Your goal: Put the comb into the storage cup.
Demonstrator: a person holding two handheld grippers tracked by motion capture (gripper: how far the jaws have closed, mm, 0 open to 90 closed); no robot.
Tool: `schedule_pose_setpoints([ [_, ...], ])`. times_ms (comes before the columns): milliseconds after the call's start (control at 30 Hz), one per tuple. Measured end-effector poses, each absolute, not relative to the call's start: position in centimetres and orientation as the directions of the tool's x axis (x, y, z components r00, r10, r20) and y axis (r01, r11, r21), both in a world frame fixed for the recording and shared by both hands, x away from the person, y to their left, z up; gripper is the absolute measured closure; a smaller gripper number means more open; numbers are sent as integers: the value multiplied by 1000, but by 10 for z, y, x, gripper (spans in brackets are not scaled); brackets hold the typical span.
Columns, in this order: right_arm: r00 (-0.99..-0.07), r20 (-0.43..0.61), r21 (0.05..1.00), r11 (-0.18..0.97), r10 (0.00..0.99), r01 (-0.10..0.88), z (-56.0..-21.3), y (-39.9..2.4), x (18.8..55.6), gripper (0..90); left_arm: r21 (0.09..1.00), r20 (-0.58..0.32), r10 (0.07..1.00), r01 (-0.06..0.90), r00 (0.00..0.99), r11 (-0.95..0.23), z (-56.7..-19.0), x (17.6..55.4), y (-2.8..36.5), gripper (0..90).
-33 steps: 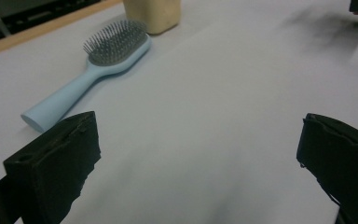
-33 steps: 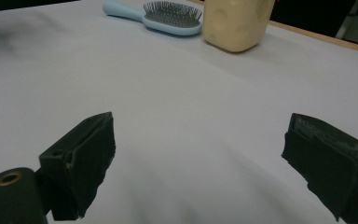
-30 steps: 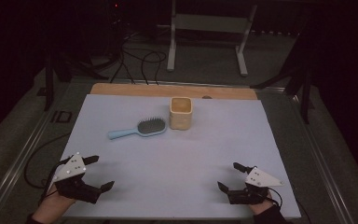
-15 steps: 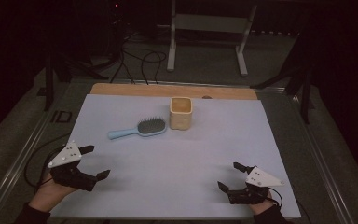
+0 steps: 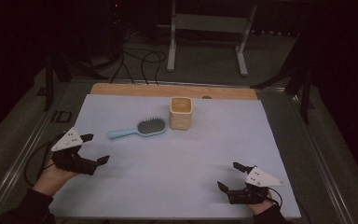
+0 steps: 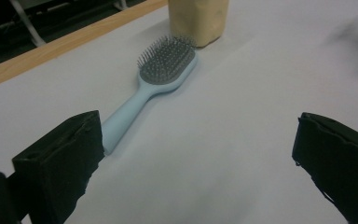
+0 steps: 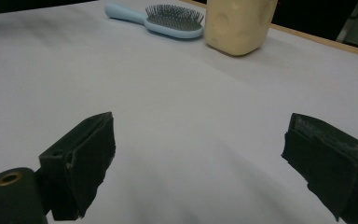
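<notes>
While both claws gape wide w/ nothing held, left claw (image 5: pixel 90 148) faces the hairbrush (image 5: pixel 137 129), handle nearest for easy pickup, beside cup (image 5: pixel 181 113) mid-counter; right claw (image 5: pixel 229 176) idles.

dim room | grey floor (image 5: pixel 23 107) | metal stand (image 5: pixel 209 28) | floor cables (image 5: pixel 135 60)

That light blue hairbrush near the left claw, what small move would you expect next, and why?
Probably the left claw eases forward toward the handle of the light blue plastic hairbrush. Its jaws stand wide open and empty, the handle end points at it and lies just off one jaw, and the brush lies flat, bristles up, beside the cream square cup.
</notes>
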State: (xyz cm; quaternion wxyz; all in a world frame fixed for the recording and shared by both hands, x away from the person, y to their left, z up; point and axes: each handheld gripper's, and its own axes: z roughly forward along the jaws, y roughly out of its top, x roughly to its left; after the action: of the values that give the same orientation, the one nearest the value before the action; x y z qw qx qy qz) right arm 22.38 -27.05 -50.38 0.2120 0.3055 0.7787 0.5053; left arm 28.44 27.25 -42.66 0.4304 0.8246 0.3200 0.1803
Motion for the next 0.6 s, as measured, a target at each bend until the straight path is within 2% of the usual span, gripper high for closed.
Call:
schedule_pose_setpoints([
  [600, -730, -17, 918, 300, 683, 259, -504, -269, 224, 88, 792, 10, 711, 428, 703, -435, -442, 324, 271, 159],
])
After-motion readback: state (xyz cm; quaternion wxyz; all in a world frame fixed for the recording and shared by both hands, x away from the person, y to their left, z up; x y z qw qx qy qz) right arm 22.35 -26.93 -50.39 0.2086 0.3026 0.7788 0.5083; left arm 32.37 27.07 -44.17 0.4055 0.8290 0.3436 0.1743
